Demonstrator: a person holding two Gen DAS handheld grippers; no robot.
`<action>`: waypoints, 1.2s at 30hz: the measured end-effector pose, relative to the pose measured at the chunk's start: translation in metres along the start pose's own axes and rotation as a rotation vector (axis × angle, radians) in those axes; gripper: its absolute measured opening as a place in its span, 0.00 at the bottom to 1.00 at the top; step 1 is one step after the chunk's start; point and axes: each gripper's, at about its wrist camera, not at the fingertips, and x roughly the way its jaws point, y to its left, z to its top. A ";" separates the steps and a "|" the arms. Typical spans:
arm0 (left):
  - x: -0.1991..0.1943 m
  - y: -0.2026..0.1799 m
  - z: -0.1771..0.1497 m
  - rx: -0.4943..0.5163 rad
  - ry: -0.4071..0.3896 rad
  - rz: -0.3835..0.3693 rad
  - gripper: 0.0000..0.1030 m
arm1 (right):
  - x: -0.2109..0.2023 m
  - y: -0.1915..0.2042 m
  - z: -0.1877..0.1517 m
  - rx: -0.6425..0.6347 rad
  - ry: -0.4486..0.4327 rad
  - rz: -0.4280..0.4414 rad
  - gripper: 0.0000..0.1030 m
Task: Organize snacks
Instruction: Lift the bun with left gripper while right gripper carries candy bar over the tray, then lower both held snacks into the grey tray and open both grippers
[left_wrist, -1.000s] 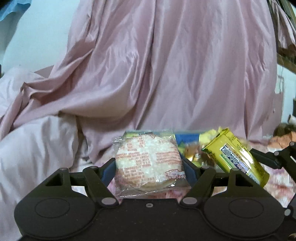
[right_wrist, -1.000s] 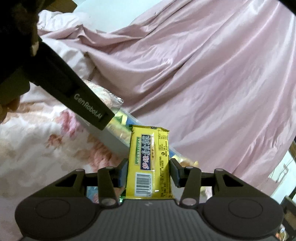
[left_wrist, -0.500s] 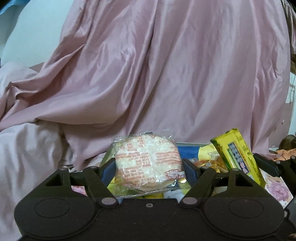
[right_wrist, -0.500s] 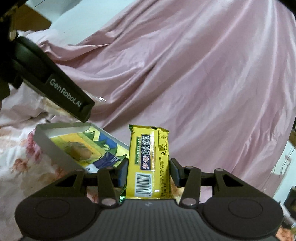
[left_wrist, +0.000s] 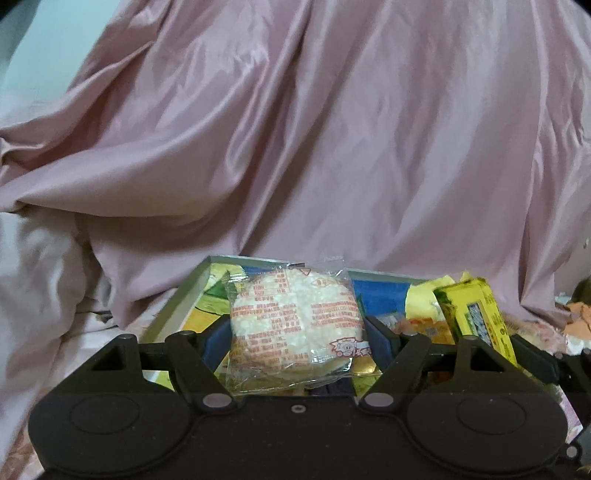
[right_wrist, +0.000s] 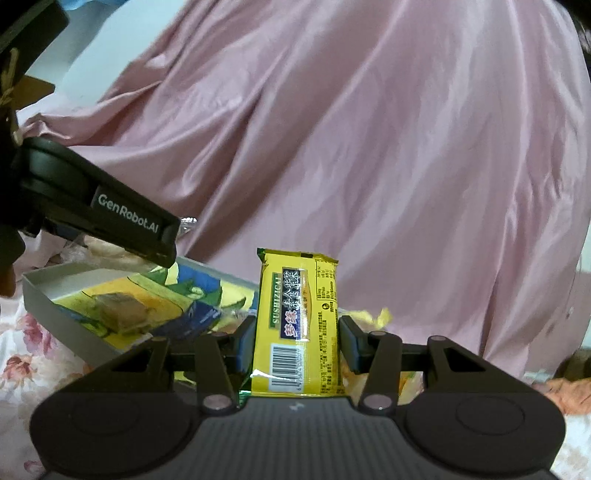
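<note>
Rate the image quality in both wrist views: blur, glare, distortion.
Left wrist view: dim and soft; the rice cracker packet in the left tongs shows wrapper glare, its print unreadable. Right wrist view: sharper; the yellow snack bar in the right tongs has a legible barcode. Both views: fisheye curvature, sheen on the pink cloth.

"SUSHIZICAI" on yellow packet; "GenRobot.AI" on left gripper

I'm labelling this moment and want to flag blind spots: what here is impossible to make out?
- Left wrist view: the box floor is mostly hidden behind the rice cracker packet in the left tongs.
- Right wrist view: the box's near right part is hidden by the yellow snack bar in the right tongs.
- Left wrist view: the snacks beside the cracker are too blurred to identify.
</note>
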 end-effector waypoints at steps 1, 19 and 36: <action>0.003 0.000 -0.001 0.004 0.005 -0.002 0.74 | 0.001 0.001 -0.002 0.002 0.002 0.004 0.50; 0.023 -0.005 -0.014 0.044 0.065 -0.006 0.75 | 0.028 -0.003 -0.007 0.072 0.066 0.065 0.50; -0.012 0.008 0.002 -0.040 -0.049 0.060 0.99 | 0.017 -0.008 0.001 0.106 -0.006 0.052 0.81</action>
